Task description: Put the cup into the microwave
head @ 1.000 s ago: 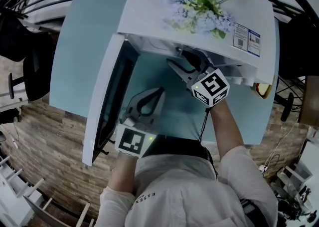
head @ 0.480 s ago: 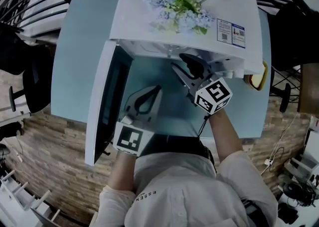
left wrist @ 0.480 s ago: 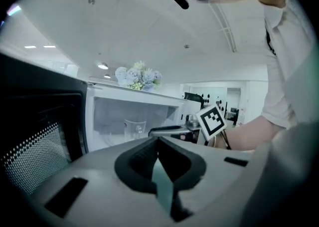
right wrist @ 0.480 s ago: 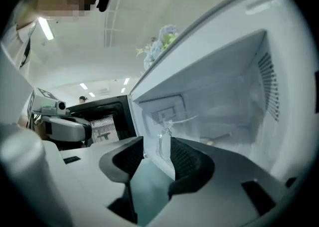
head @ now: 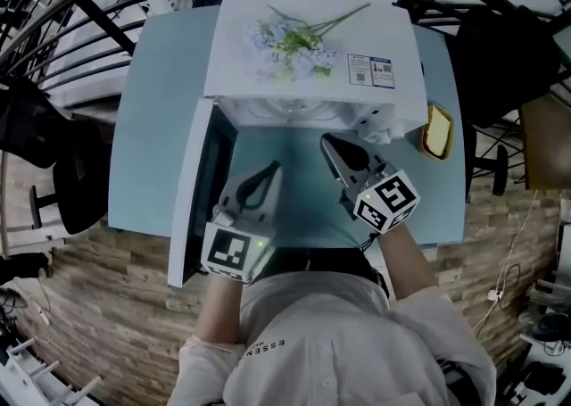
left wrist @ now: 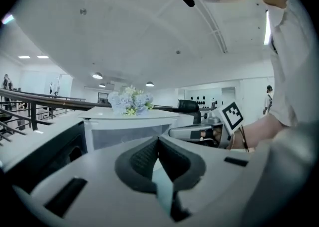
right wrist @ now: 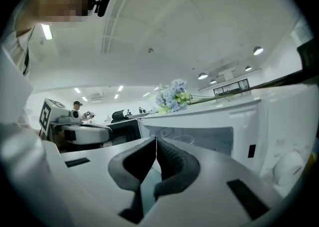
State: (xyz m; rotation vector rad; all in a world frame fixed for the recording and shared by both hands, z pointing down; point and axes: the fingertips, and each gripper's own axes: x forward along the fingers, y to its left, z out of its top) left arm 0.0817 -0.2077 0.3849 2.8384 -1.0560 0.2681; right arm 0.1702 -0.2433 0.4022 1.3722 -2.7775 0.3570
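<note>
The white microwave [head: 312, 47] stands on the pale blue table [head: 156, 119] with its door [head: 198, 190] swung open to the left. In the right gripper view its lit cavity [right wrist: 209, 138] holds a faint pale round shape [right wrist: 185, 139]; I cannot tell whether that is the cup. My right gripper [head: 327, 140] is shut with nothing in it and hangs just in front of the opening. My left gripper [head: 270, 168] is also shut and empty, beside the door's inner face. The pads [right wrist: 164, 158] meet in the right gripper view, and the pads [left wrist: 174, 158] meet in the left gripper view.
A bunch of pale blue flowers [head: 290, 38] lies on top of the microwave. A yellow object [head: 437, 132] sits on the table to the microwave's right. Dark railings and chairs ring the table, with a wooden floor below.
The right gripper drew back from the microwave's mouth and its open jaws shut. Both grippers rose. The head view pulled back to show the whole microwave.
</note>
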